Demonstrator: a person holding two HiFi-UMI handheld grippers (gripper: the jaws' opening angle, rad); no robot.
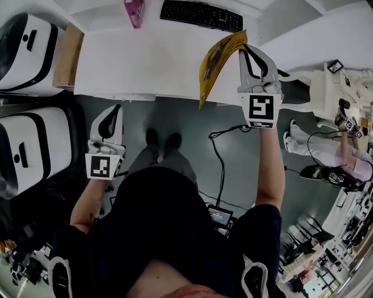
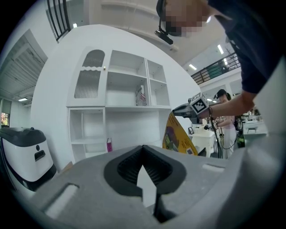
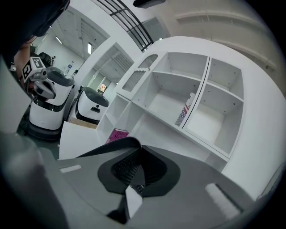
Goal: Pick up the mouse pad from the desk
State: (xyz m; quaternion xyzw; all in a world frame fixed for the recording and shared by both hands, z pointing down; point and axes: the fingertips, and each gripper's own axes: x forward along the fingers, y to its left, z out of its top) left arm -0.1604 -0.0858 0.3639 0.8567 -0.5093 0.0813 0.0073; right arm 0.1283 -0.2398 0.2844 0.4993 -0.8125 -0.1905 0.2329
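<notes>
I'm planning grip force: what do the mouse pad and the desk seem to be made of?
Mouse pad: thin and flexible, probably rubber foam under a printed yellow top; it curls while lifted, and its underside looks black. Desk: smooth matte white, likely laminated board.

mouse pad (image 1: 217,61) above desk (image 1: 145,58), keyboard (image 1: 201,14) seemingly behind

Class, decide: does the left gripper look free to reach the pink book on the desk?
Probably yes: only bare desk separates the left gripper from the pink book; the right gripper holds the mouse pad aside.
</notes>
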